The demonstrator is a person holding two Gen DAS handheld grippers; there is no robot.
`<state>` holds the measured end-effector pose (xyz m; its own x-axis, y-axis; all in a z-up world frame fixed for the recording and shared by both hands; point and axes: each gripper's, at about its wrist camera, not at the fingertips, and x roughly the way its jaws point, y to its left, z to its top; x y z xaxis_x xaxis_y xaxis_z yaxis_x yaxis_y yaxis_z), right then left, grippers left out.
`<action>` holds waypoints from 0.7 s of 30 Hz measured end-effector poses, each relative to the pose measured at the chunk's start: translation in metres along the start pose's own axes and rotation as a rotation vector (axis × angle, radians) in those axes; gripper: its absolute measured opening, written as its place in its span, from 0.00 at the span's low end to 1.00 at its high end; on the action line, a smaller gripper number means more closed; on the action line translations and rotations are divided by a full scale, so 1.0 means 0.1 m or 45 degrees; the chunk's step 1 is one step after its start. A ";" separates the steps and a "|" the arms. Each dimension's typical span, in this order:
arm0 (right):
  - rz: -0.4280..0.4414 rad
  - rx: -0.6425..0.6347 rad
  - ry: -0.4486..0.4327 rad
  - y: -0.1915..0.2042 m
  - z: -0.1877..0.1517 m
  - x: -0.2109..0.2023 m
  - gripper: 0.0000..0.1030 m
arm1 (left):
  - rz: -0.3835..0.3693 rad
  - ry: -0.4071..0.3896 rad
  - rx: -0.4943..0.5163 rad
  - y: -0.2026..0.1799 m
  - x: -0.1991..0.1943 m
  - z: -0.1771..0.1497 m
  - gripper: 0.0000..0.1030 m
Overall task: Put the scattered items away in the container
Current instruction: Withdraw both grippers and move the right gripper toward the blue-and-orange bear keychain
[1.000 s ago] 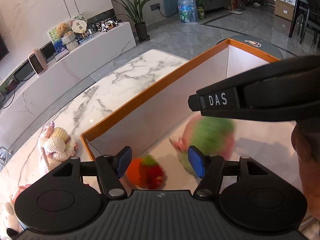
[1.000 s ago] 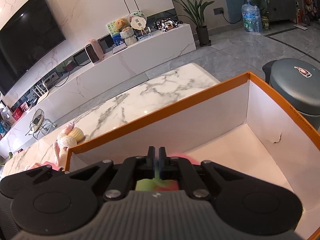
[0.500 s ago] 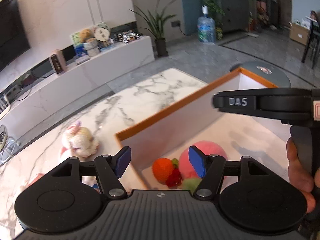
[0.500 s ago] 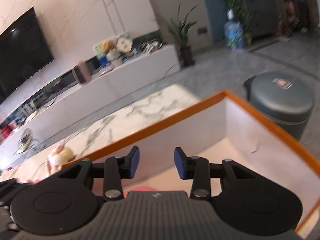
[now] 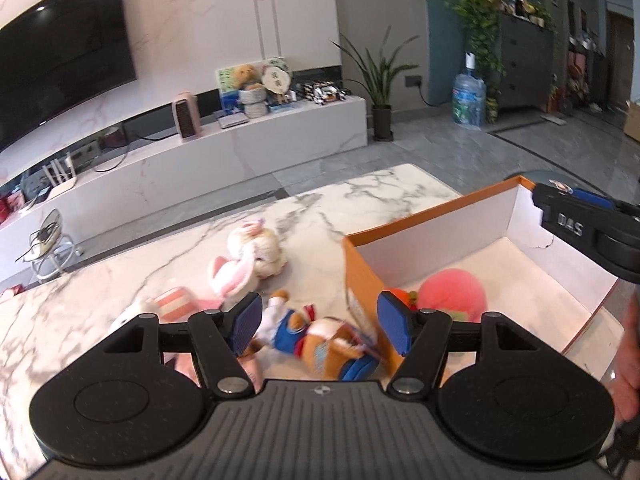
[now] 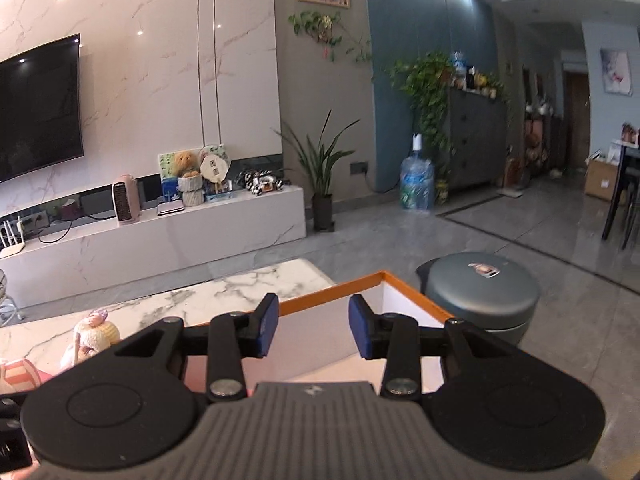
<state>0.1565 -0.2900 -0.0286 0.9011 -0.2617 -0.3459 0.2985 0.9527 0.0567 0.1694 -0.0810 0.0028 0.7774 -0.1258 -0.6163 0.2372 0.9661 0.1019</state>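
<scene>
An orange-rimmed white box (image 5: pixel 432 222) stands on the marble table. A pink round plush (image 5: pixel 454 290) and an orange strawberry toy (image 5: pixel 400 294) lie inside it. My left gripper (image 5: pixel 320 324) is open above a bear plush in blue clothes (image 5: pixel 316 342) that lies on the table by the box's near corner. It touches nothing. A cream and pink bunny plush (image 5: pixel 248 252) and a pink striped plush (image 5: pixel 176 304) lie further left. My right gripper (image 6: pixel 314 328) is open and empty above the box rim (image 6: pixel 332 296). It also shows over the box's far side (image 5: pixel 560 208).
A grey round stool (image 6: pixel 480 292) stands just beyond the box's right side. A person's hand (image 5: pixel 630 344) shows at the right edge. The cream plush (image 6: pixel 96 332) sits left of the box. A long white TV cabinet (image 5: pixel 240 148) runs behind the table.
The right gripper opened, leaving the green and pink plush in the box, then rose and drew back. The left gripper lifted and swung left from inside the box to over the table toys.
</scene>
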 end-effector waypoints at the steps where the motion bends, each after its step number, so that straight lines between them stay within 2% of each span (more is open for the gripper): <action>1: 0.004 0.000 0.003 0.02 0.02 -0.07 0.41 | 0.001 -0.006 -0.015 0.04 -0.04 -0.02 0.73; 9: 0.118 -0.114 -0.007 0.37 0.05 -0.64 0.41 | 0.008 -0.029 -0.130 0.40 -0.28 -0.30 0.73; 13: 0.165 -0.195 0.015 0.62 -0.04 -0.77 0.42 | 0.061 -0.032 -0.158 0.62 -0.37 -0.45 0.73; 18: 0.218 -0.296 0.079 0.97 -0.21 -0.85 0.42 | 0.112 0.026 -0.205 0.92 -0.37 -0.66 0.75; 21: 0.232 -0.371 0.102 1.18 -0.34 -0.86 0.46 | 0.126 0.052 -0.229 1.08 -0.35 -0.81 0.75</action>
<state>0.1034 -0.1498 -0.0238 0.9002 -0.0816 -0.4277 0.0223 0.9896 -0.1418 0.1208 0.0460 -0.0282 0.7665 -0.0229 -0.6418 0.0503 0.9984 0.0244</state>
